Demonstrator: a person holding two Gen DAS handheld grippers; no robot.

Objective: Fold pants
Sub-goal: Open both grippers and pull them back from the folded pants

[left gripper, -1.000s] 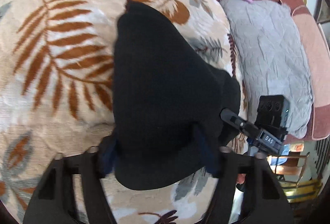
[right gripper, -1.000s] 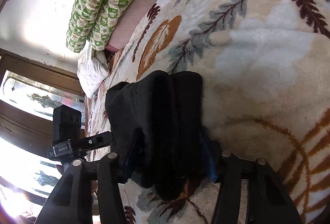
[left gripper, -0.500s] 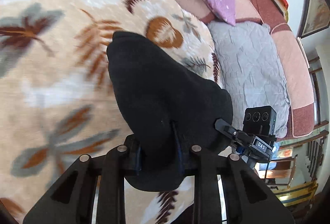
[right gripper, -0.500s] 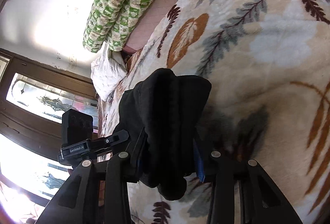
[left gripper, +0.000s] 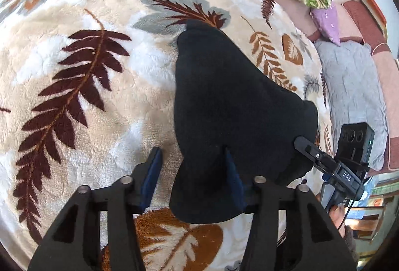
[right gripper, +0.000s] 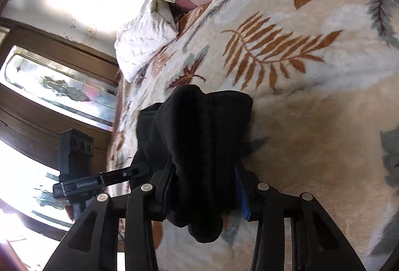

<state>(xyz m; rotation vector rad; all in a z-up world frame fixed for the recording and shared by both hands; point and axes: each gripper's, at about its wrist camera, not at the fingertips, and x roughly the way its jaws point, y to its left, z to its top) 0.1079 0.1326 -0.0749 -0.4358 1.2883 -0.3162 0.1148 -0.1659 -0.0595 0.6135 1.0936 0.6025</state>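
Pants of thick black fabric [left gripper: 232, 106] lie bunched on the leaf-patterned cream blanket [left gripper: 104, 86]; left claw [left gripper: 192, 171] spread beside them, right claw [right gripper: 203, 186] pinching them.

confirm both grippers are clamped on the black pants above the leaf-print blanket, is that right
Not quite: only the right gripper is clamped on the black pants. The left wrist view shows the left gripper open, one of its fingers clear of the fabric over the bare leaf-print blanket. The rest holds.
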